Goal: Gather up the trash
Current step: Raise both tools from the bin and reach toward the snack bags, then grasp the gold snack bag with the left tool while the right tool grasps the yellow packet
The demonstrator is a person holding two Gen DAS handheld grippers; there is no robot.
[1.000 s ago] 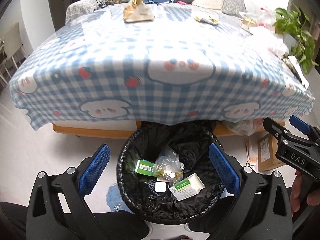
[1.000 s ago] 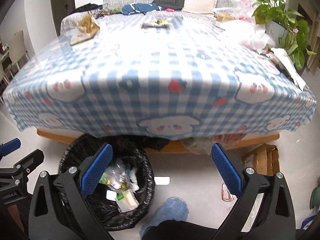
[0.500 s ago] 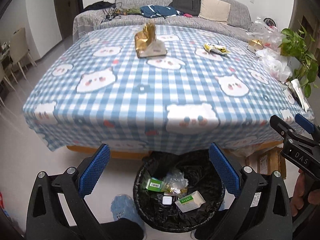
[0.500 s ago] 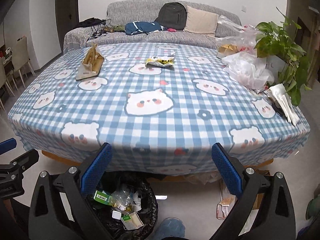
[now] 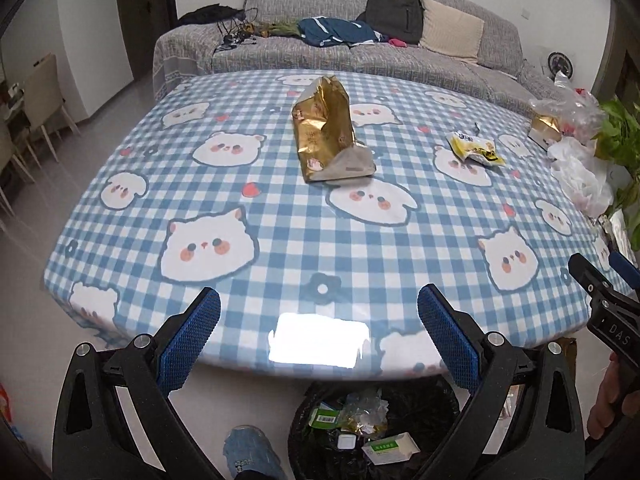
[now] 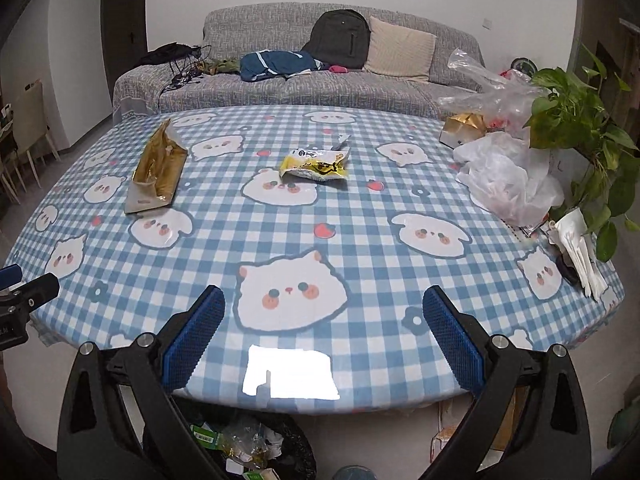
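A gold foil bag (image 5: 326, 132) stands crumpled on the blue checked tablecloth (image 5: 280, 240), far ahead of my left gripper (image 5: 319, 334), which is open and empty above the table's near edge. A yellow snack wrapper (image 5: 476, 149) lies to the right of the bag. In the right wrist view the gold bag (image 6: 158, 170) is at the left and the yellow wrapper (image 6: 316, 164) at mid-table. My right gripper (image 6: 324, 332) is open and empty. A black-lined trash bin (image 5: 372, 432) with several discarded packets stands on the floor below the table edge.
White plastic bags (image 6: 508, 180), a small gold box (image 6: 462, 130), a potted plant (image 6: 584, 128) and folded papers (image 6: 580, 252) crowd the table's right side. A grey sofa (image 6: 300, 76) with a backpack stands behind. Chairs stand at the far left.
Both grippers have risen from over the bin to above the table's near edge. The bin has dropped to the bottom of both views. Both stay open.
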